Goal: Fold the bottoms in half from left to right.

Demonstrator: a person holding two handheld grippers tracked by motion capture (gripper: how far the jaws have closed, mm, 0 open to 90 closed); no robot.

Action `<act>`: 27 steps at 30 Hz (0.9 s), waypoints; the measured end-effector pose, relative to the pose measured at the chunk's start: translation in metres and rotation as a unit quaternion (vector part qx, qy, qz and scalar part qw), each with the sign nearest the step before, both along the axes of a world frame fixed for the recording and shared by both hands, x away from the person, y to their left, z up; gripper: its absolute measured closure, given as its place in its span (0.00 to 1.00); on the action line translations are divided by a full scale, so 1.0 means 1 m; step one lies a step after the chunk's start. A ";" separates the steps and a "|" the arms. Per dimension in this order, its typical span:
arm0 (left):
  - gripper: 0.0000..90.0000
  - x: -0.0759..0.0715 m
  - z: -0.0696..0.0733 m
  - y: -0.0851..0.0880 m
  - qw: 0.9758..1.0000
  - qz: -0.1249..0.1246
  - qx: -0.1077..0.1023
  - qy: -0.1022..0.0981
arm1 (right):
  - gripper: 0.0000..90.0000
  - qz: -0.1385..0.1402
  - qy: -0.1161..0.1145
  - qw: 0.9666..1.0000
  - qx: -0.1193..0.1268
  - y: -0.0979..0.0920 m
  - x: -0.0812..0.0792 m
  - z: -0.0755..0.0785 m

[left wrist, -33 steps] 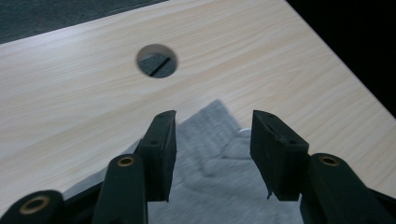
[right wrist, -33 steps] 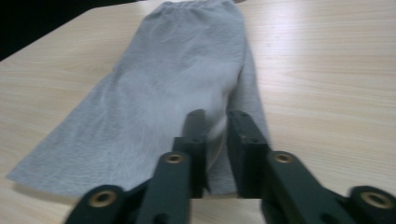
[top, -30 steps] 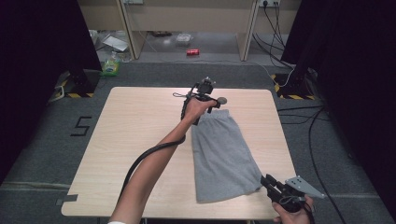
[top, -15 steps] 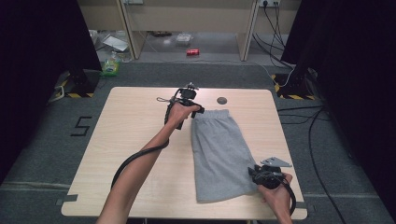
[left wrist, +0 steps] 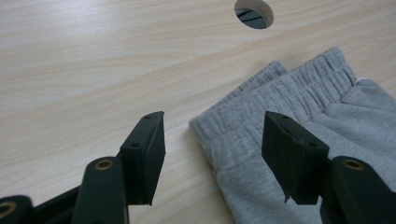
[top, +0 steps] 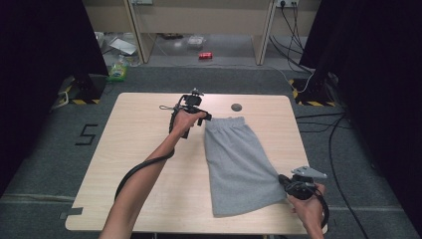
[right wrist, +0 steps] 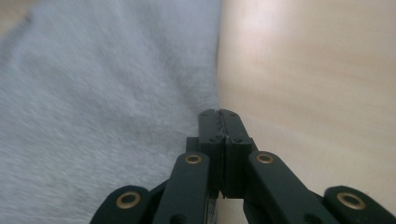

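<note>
Right tongs [right wrist: 218,114] are shut at the near right edge of the grey shorts [top: 239,164], which lie flat on the surface [top: 149,164] w/ waistband at the far end, but I can't tell if any cloth is actually pinched, so imo a lift could come up empty or drag just one layer and bunch the leg. Farther out, the left tongs [left wrist: 212,140] have just been opening, jaws wide astride the waistband corner w/o touching it; left forearm reaches long across the surface, right hand sits low by the near edge, so a closing bite could easily miss the hem.
</note>
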State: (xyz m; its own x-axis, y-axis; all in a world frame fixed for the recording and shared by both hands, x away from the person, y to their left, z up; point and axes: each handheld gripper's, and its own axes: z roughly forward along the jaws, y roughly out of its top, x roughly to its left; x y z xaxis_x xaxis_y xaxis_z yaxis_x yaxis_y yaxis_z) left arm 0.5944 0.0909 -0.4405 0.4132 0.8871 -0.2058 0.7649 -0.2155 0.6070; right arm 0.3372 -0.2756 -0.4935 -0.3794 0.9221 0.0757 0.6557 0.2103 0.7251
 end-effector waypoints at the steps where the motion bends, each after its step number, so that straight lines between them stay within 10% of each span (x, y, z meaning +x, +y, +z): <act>1: 0.42 0.000 -0.002 0.001 1.000 0.000 0.001 0.003 | 0.98 -0.004 0.013 1.000 0.014 -0.001 0.001 -0.010; 13: 0.41 -0.004 -0.021 0.002 1.000 0.000 -0.009 0.025 | 0.79 -0.008 -0.030 0.999 0.015 0.011 -0.002 0.009; 27: 0.54 -0.007 -0.050 -0.038 1.000 -0.004 0.022 0.022 | 0.71 0.082 -0.034 0.995 0.040 0.069 -0.023 0.014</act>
State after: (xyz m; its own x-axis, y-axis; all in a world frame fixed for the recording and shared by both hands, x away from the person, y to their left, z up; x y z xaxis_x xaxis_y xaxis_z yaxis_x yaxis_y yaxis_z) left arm 0.5874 0.0533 -0.4902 0.4123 0.8921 -0.1850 0.7889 -0.2480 0.5623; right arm 0.3140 -0.2068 -0.4795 -0.5305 0.8397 0.1158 0.5669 0.2499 0.7850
